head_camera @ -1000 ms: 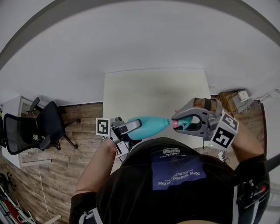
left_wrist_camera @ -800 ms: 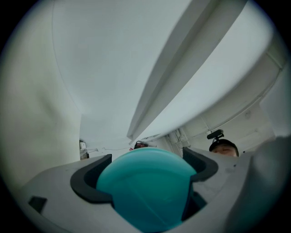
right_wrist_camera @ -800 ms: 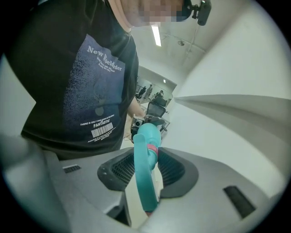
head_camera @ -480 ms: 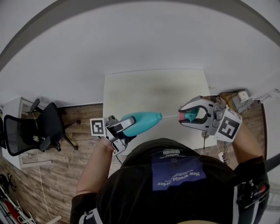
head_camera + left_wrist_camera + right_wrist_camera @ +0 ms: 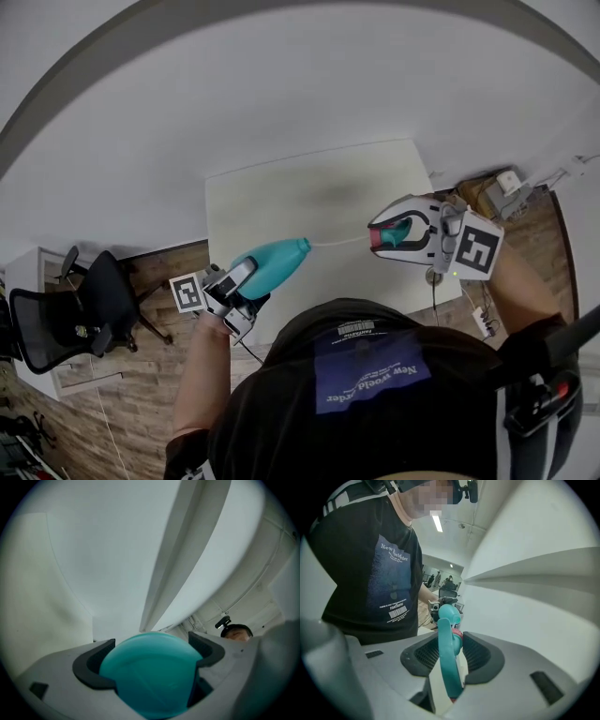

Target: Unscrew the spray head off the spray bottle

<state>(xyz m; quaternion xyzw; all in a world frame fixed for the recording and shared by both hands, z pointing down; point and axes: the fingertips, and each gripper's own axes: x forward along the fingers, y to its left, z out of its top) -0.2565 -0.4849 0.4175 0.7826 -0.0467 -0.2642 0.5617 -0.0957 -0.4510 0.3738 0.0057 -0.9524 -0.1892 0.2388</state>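
1. Left gripper: jaws closed round the base of the bottle, its dark moulded pads pressing the rounded teal body on both sides. The bottle is smooth, glossy plastic, tapering to a neck that points at the other gripper. It is held in the air near the table's front edge.

2. Right gripper: grey shell, about half open and clamped on the spray head, with ribbed black pads on either flank. The head is teal with a curved trigger and a pink collar.

3. Change noted: a second ago the head sat on the bottle neck. It has since come off, and the two grippers have drawn steadily apart. A thin pale tube now spans the gap. Whether its tip has left the bottle mouth cannot be told. Judgement: unscrewing is done and only drawing the tube clear remains.

4. Table: matt cream top, rectangular.

5. Floor: wood-look planks.

6. Chair: black mesh, on castors, well off to the left.
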